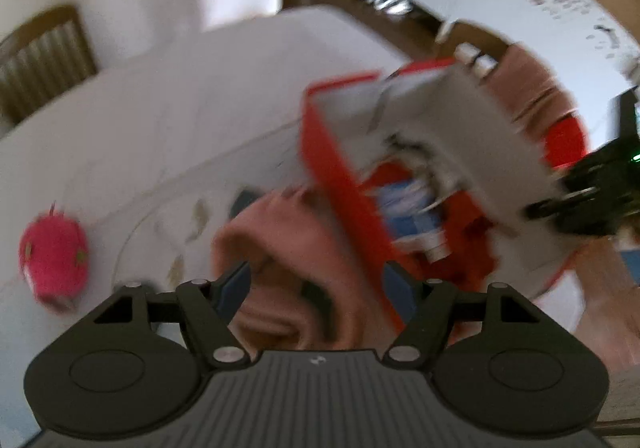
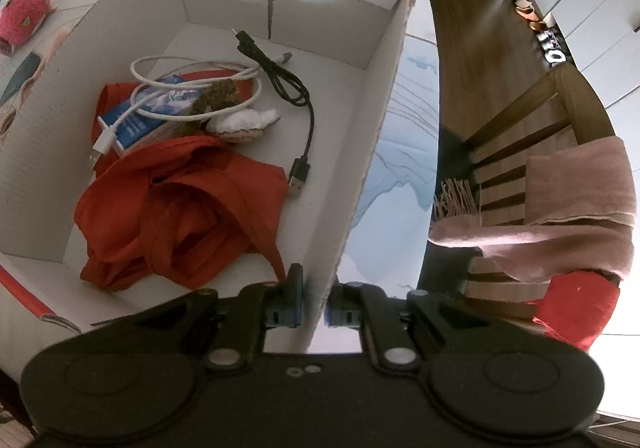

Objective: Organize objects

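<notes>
In the blurred left wrist view my left gripper (image 1: 318, 288) is open just above a crumpled pink cloth (image 1: 280, 248), which lies on the white table against the outside of the red-and-white cardboard box (image 1: 332, 168). The pads do not press on the cloth. My right gripper (image 2: 316, 304) is shut on the box's near side wall (image 2: 352, 184), one finger inside and one outside. Inside the box lie a red cloth (image 2: 180, 208), a white cable (image 2: 192, 88), a black cable (image 2: 288, 84) and a blue packet (image 2: 136, 124). The right gripper (image 1: 580, 200) also shows as a black shape at the box's far side.
A pink dragon-fruit plush (image 1: 52, 256) lies on the table left of the box, also seen in the right wrist view (image 2: 24, 14). A wooden chair (image 2: 532, 120) beside the table carries a pink scarf (image 2: 580, 216). Another chair (image 1: 44, 60) stands at the far left.
</notes>
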`<state>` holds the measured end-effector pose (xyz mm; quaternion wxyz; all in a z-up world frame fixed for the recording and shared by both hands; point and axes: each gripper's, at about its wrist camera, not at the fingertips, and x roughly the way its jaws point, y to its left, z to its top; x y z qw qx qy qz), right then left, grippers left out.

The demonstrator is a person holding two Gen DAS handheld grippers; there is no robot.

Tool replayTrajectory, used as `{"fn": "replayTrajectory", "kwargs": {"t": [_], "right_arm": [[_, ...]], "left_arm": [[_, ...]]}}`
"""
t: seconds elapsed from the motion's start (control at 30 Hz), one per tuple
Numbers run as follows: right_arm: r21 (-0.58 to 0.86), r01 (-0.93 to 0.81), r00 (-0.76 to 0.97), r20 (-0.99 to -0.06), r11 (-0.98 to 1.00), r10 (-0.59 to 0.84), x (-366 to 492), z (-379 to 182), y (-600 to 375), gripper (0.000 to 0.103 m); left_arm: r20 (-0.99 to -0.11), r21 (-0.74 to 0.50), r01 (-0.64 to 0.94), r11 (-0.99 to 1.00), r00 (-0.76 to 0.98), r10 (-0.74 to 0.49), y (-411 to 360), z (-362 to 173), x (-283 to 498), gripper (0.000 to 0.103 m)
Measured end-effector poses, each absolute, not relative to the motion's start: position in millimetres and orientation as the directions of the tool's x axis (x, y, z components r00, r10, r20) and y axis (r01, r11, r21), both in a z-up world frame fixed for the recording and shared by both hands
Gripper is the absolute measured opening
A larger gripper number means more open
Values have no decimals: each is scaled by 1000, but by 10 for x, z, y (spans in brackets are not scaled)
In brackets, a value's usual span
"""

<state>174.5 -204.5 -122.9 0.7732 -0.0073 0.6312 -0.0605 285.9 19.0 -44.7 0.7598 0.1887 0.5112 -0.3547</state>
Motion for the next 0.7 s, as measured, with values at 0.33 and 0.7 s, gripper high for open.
{"fn": "replayTrajectory", "kwargs": {"t": [0.33, 0.7], "right_arm": [[-90, 85, 186, -977, 992, -105, 1757, -1246, -2038, 8], [-90, 87, 183, -978, 992, -105, 1760, -1252, -2040, 8]], "left_arm": [[-955, -87, 625, 776, 170, -244, 403, -1324, 3167, 72], [-967, -63, 623, 780, 156, -202, 258, -1530, 3138, 40]]}}
